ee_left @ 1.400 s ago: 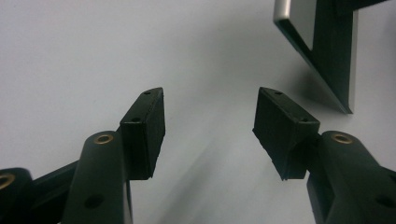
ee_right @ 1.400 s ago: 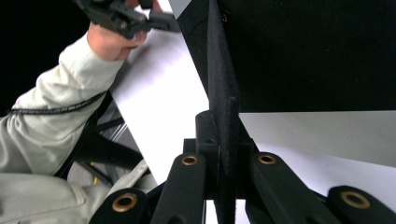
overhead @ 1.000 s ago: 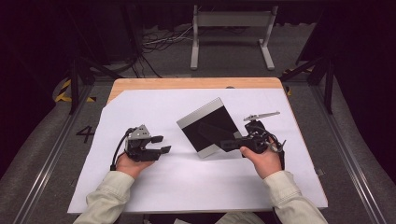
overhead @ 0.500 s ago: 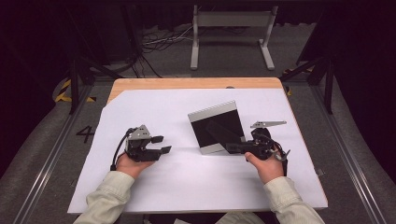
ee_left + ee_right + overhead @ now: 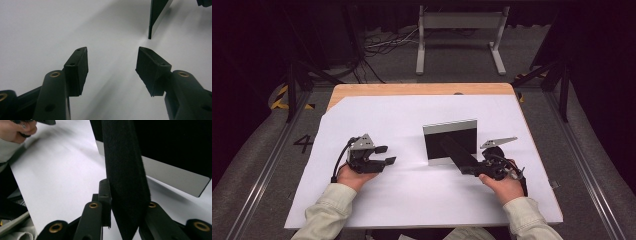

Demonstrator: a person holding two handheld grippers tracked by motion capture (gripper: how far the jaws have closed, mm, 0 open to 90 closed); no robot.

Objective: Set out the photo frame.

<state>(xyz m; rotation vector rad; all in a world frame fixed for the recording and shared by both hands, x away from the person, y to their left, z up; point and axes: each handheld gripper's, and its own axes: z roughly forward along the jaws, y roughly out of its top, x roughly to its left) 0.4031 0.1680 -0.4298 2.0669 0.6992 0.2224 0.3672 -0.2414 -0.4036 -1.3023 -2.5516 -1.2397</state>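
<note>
Flat black rectangular frame with a silver edge and a fold-out black back strut (image 5: 451, 141) is standing upright on the white paper sheet (image 5: 402, 200) that covers the wooden table (image 5: 412, 89), right of centre, its silver edge on top and its black back facing the person.

The strut is running from the panel down and toward the person's right, so its long axis is pointing straight at the right gripper (image 5: 468, 167). That gripper is by far the nearer: in the right gripper view the strut's tip (image 5: 126, 195) is sitting between the jaws. The jaws have just been opening; the left pad appears to be standing slightly off the strut, the right side is hidden behind it, so a remaining pinch cannot be confirmed.

The left gripper (image 5: 384, 155) is resting on the paper, well apart from the frame, jaws spread with nothing between them. From it the frame (image 5: 156, 17) lies ahead and to the right.

Judgement: the right hand is letting the frame stand on its prop, and backing off along the strut's axis should avoid tipping it.
</note>
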